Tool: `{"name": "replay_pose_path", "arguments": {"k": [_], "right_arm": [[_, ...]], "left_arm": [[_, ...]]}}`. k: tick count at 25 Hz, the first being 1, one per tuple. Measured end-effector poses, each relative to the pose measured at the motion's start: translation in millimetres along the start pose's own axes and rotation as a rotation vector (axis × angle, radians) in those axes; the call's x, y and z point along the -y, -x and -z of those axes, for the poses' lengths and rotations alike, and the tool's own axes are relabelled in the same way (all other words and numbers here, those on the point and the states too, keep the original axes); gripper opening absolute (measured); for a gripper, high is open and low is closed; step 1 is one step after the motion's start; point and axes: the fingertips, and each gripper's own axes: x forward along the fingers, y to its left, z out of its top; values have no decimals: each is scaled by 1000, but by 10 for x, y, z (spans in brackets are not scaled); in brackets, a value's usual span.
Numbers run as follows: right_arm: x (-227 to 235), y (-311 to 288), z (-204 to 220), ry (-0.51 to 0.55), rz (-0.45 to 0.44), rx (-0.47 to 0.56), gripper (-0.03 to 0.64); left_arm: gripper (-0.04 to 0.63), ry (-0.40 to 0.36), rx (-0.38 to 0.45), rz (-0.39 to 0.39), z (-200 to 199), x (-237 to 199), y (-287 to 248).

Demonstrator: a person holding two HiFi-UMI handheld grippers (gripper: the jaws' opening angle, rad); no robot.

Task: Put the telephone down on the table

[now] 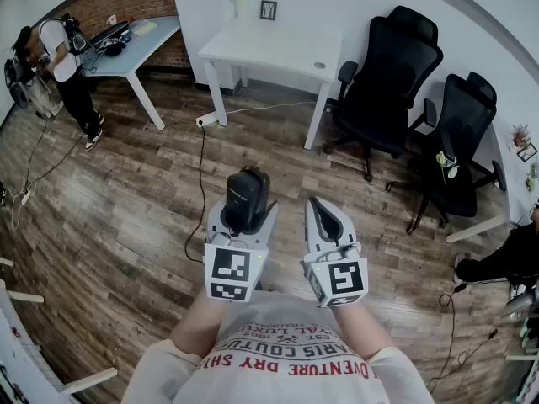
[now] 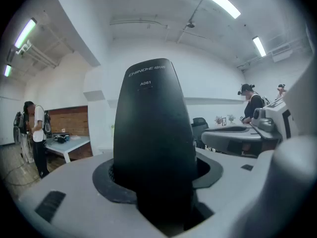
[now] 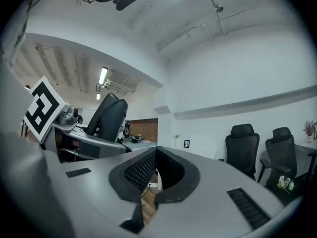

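Left gripper clamped on the black telephone handset, held well short of the white table, right gripper closed, empty; carry step, likely; next needs reaching the tabletop, lowering, release.

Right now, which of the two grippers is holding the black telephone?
The left gripper: the telephone stands clamped between its jaws. The right gripper has its jaws together with nothing between them.

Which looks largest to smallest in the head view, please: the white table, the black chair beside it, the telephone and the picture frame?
1. white table and black chair: alike, not ranked.
2. telephone, enlarged by nearness to the camera.
3. picture frame, smallest.
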Motion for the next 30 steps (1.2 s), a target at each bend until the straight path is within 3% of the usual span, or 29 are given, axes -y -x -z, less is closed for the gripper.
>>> {"name": "replay_pose_path", "arguments": {"k": [16, 23, 30], "right_arm": [[80, -52, 250, -71, 24, -26, 25], [24, -559, 290, -55, 51, -32, 25], [30, -1350, 274, -46, 103, -34, 25]], "left_arm": [[290, 7, -22, 9, 99, -8, -46], [290, 18, -25, 3, 156, -492, -299], [290, 26, -11, 55, 98, -1191, -844]]}}
